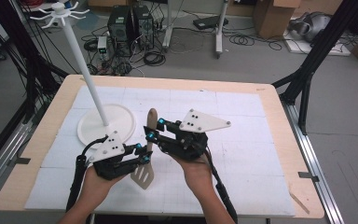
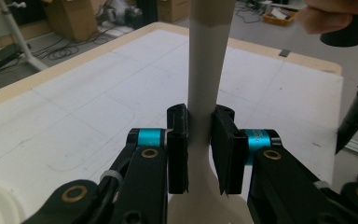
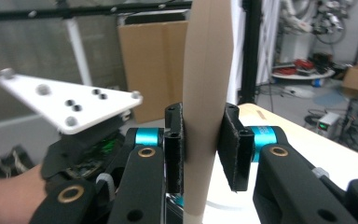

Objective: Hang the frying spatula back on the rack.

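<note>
A beige slotted spatula [image 1: 145, 173] is held up over the white mat, blade toward the person and handle end [image 1: 152, 115] pointing away. My left gripper [image 1: 142, 154] is shut on its narrow neck just above the blade; in the left gripper view both pads [image 2: 179, 148] press on the spatula handle [image 2: 207, 60]. My right gripper [image 1: 152, 130] is shut on the handle farther up. In the right gripper view the handle [image 3: 209, 70] stands upright between the right gripper's [image 3: 202, 145] pads, and the left gripper's grey plate [image 3: 70, 105] shows at the left.
A white stand with a round base [image 1: 116, 127], a slanted pole [image 1: 81, 60] and a hooked top [image 1: 59, 14] stands on the left part of the mat. Wooden table edges [image 1: 286, 140] frame the mat. Computers, cables and boxes lie on the floor behind.
</note>
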Motion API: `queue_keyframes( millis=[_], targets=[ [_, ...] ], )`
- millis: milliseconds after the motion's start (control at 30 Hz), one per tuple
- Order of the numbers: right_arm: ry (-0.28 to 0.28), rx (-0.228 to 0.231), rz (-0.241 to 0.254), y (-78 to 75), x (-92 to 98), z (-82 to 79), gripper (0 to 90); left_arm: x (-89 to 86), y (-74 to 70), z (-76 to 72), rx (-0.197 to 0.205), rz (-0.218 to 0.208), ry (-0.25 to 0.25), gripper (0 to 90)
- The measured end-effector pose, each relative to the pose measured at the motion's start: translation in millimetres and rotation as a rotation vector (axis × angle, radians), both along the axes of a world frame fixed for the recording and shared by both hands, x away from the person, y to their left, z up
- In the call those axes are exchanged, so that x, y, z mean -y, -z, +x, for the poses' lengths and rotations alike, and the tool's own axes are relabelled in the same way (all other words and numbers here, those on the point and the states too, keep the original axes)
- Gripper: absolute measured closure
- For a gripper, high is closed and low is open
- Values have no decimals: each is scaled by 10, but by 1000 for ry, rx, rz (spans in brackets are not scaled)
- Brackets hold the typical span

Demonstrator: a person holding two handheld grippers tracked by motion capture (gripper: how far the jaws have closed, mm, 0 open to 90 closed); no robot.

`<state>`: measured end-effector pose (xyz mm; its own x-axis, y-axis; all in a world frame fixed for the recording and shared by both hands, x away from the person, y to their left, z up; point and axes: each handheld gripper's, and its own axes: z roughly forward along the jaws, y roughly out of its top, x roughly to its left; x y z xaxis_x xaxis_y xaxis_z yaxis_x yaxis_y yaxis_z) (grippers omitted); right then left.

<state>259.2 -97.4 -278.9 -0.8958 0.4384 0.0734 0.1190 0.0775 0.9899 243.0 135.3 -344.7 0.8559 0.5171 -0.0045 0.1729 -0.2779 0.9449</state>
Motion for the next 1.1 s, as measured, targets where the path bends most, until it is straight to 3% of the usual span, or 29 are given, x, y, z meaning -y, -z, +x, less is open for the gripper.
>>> queue_keyframes(
  millis=[133, 233, 367, 533, 667, 767, 900, 933, 1000, 1100],
  targets=[
    [-42, 25, -19, -69, -25, -18, 737, -53, -17, 12, -6, -43, 48, 745],
    [-65, 28, -24, -84, -16, -14, 737, -100, -48, 41, -29, -111, 91, 611],
    [-105, 29, -16, -80, -12, -10, 736, -126, -69, 85, -35, -103, 139, 498],
    [-189, 25, -22, -71, -33, -1, 736, -118, -85, 119, -49, -119, 265, 540],
    [-232, 28, -24, -61, -40, 2, 735, -129, -82, 137, -64, -135, 295, 676],
    [-252, 18, -12, -42, -26, 13, 735, -138, -83, 143, -61, -128, 307, 758],
    [-235, 3, 6, 3, 4, 27, 709, -112, -78, 125, -61, -108, 286, 775],
    [-210, 24, 15, 19, 25, 19, 604, -112, -77, 127, -66, -109, 279, 777],
    [-162, 2, 37, 29, 66, 17, 405, -122, -83, 131, -62, -112, 255, 778],
    [-130, 11, 51, 44, 196, 7, 330, -170, -99, 148, -64, -106, 200, 779]
  ],
)
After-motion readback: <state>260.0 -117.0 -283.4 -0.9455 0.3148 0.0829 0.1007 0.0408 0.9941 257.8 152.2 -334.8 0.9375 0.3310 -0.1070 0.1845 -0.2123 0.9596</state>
